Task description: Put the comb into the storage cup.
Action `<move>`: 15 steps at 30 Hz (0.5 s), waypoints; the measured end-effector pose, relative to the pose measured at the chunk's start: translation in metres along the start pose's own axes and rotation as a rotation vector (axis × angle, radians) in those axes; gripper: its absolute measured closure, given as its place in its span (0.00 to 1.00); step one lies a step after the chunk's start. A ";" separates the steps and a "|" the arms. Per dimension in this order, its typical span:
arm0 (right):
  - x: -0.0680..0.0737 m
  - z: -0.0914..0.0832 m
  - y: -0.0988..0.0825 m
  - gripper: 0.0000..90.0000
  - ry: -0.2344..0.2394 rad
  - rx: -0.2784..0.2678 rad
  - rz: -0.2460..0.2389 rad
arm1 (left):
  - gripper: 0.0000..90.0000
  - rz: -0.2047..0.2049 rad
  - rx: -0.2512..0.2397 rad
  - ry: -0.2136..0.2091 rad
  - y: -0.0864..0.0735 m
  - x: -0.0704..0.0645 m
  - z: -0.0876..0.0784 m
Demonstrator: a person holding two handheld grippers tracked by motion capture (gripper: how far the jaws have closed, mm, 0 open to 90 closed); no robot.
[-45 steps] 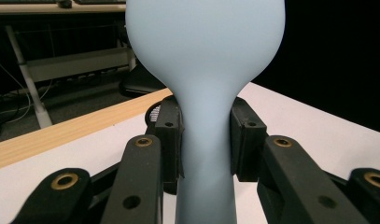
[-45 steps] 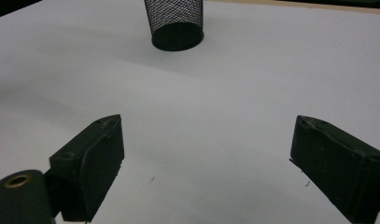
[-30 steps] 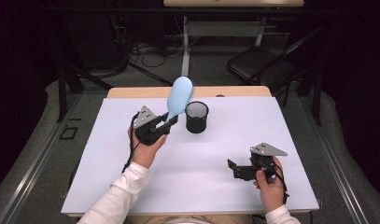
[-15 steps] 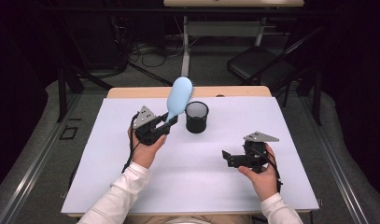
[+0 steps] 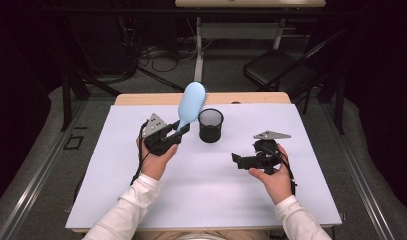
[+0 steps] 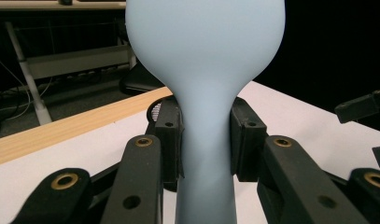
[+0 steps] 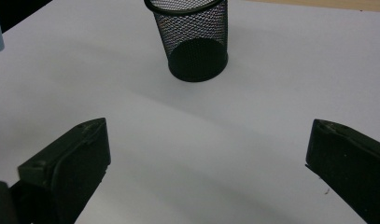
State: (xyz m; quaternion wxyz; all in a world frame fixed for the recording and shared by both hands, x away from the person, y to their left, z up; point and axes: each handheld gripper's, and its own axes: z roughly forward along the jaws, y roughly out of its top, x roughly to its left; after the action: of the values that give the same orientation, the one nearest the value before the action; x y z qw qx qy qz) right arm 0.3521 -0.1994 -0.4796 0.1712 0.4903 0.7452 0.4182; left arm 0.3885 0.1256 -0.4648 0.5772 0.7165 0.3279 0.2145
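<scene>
Your left claw [image 5: 180, 131] is clamped on the handle of a light blue hairbrush [image 5: 191, 103], whose oval head tilts up and away from you, toward the far edge of the white tabletop [image 5: 116, 200]. In the left gripper view both pads [image 6: 171, 140] press against the narrow neck of the handle, one on each side. Just to the right of the brush head stands a black mesh pen cup [image 5: 211, 125], upright and apart from the brush, near the strip of bare wood at the far edge. Your right claw [image 5: 237, 160] hovers wide apart and holds nothing (in the right gripper view its jaws frame bare white surface, with the cup ahead). Open tabletop lies between your two hands and all along the near edge, and the left and right margins are bare too.
</scene>
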 end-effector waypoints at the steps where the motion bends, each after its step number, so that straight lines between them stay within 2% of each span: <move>1: 0.000 0.001 0.002 0.00 0.007 0.004 0.009 | 0.77 -0.001 0.000 0.001 0.000 0.000 0.000; 9: -0.002 0.004 0.021 0.00 0.038 0.010 0.037 | 0.77 -0.001 -0.003 0.003 0.000 0.001 -0.001; 15: -0.003 0.005 0.034 0.00 0.044 0.008 0.051 | 0.77 0.000 -0.006 0.001 0.000 0.000 0.000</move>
State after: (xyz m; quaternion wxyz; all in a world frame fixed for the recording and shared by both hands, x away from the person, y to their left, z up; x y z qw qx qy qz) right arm 0.3771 -0.1934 -0.4561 0.1422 0.5004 0.7379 0.4300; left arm 0.3886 0.1259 -0.4648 0.5792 0.7145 0.3277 0.2158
